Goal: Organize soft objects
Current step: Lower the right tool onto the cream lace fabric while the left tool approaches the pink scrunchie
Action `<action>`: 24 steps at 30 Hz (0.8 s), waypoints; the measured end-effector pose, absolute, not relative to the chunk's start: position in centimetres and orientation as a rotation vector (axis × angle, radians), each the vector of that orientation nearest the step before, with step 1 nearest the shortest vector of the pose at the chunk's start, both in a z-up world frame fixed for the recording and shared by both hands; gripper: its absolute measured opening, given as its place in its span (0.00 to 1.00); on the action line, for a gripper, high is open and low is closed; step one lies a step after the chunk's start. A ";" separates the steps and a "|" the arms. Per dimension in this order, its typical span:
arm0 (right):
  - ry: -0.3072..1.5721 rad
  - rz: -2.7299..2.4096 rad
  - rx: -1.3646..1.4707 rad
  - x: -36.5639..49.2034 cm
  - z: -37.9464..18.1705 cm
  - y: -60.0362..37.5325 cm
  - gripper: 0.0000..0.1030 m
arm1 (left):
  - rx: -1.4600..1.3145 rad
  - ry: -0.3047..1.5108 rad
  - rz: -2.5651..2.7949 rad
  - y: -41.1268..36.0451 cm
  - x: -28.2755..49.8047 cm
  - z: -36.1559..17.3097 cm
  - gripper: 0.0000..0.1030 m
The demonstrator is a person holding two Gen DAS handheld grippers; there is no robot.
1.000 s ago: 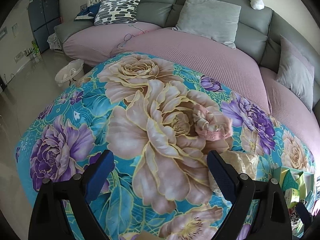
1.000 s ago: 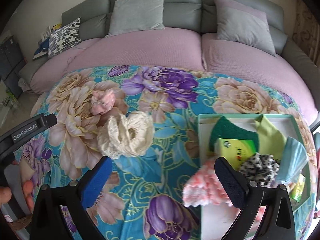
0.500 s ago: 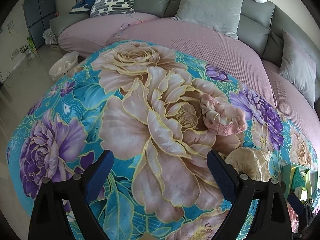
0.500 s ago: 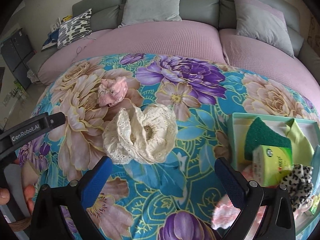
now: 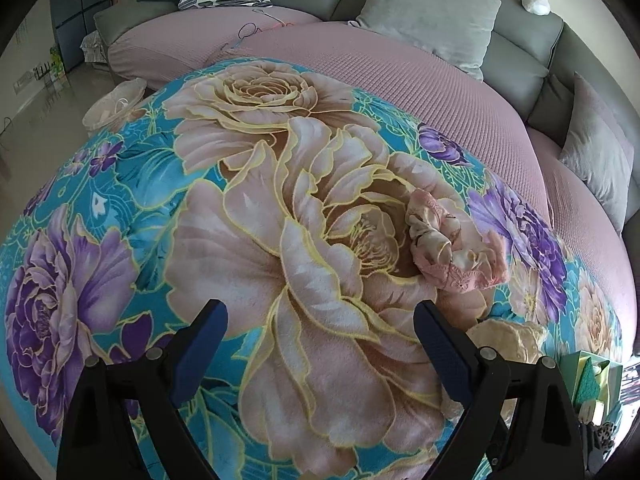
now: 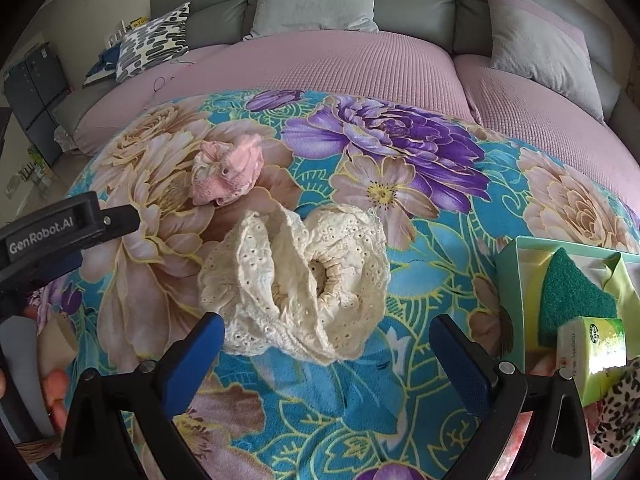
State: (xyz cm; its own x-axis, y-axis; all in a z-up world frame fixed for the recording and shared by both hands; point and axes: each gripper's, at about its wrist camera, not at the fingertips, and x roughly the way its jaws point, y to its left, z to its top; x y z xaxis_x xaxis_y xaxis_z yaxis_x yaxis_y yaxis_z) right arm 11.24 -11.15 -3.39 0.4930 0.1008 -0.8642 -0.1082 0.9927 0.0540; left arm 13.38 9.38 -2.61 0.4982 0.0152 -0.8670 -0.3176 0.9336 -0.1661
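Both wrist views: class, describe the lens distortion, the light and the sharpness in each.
Left wrist view: fisheye bulges the floral blanket into a dome, dark corners, soft daylight, sharp pink scrunchie. Right wrist view: same curvature bends the sofa, cream scrunchie crisp, green box stretched at the edge.

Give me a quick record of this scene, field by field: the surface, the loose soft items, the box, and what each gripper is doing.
surface: floral blanket spread in front of a sofa
loose item 1: cream lace scrunchie, lying on the blanket
loose item 2: pink scrunchie, farther back, apart from the cream one
box: pale green box at right, holding a green sponge and other small items
left gripper: open, empty, nearest the pink scrunchie
right gripper: open, empty, lined up with the cream lace scrunchie
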 end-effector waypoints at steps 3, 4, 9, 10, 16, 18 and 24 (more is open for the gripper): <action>1.046 0.119 -0.010 11.5 -3.5 -11.2 1.00 | -0.333 1.035 0.196 9.2 13.8 -2.8 0.92; 1.045 0.116 -0.008 11.6 -3.6 -11.3 1.00 | -0.333 1.034 0.192 9.1 13.9 -2.8 0.92; 1.036 0.078 -0.003 12.4 -3.8 -12.1 1.00 | -0.329 1.018 0.171 8.4 14.4 -2.6 0.92; 1.031 0.067 0.001 12.6 -3.8 -12.4 1.00 | -0.332 1.017 0.162 8.2 14.5 -2.5 0.92; 1.025 0.050 0.034 13.9 -4.1 -13.5 1.00 | -0.369 1.014 0.121 7.5 15.4 -2.6 0.92; 1.021 0.049 0.038 14.2 -4.2 -13.7 1.00 | -0.383 1.011 0.104 7.3 15.8 -2.7 0.92; 1.011 0.061 0.065 14.6 -4.3 -14.4 1.00 | -0.432 1.006 0.045 6.2 17.6 -3.1 0.91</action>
